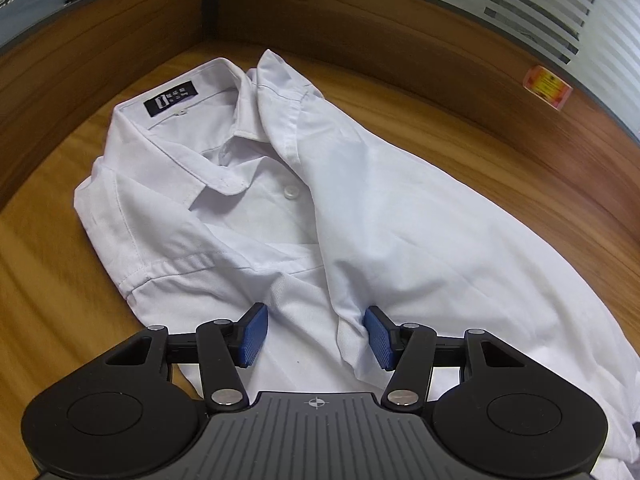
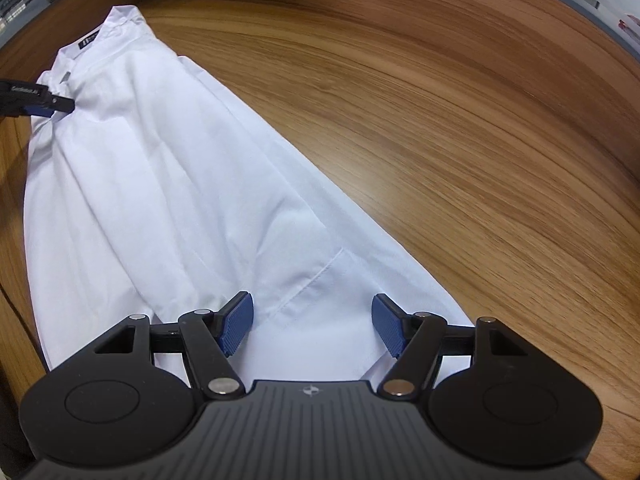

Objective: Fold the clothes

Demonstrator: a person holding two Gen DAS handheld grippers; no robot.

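White shirt (image 1: 360, 208) lies on the wood-grain worktop (image 2: 460, 140), partly folded, collar end near the worktop's far corner. Thin woven cotton look, matte, soft creases all over. Collar (image 1: 188, 136) is stiff with stitched edges, and a dark navy label (image 1: 170, 99) with white print sits inside the neck. One white button (image 1: 289, 192) shows on the placket below the collar. One side panel is flipped over the front, forming a long diagonal fold down the middle; a cuffed short sleeve (image 1: 136, 276) with a stitched hem sticks out on the opposite side. From the right wrist view the body runs as a long tapering white strip, with a stitched seam (image 2: 316, 276) near the hem end.

Left tool (image 1: 316, 334): black linkage arms, blue ribbed pads, jaws apart, hovering over the shirt's mid front. A raised ridge of fabric stands just beside the right-hand pad (image 1: 380, 336); can't tell if it touches. Nothing clamped.

Right tool (image 2: 312, 326): same build, jaws wide apart, over the hem end, flat cloth beneath, nothing gripped.

Worktop is smooth laminate, warm brown with a streaky grain. Wood-panel partition (image 1: 360, 32) behind, frosted striped glass (image 1: 540, 8) above it, and a small orange-yellow sticker (image 1: 547, 85) on the panel.
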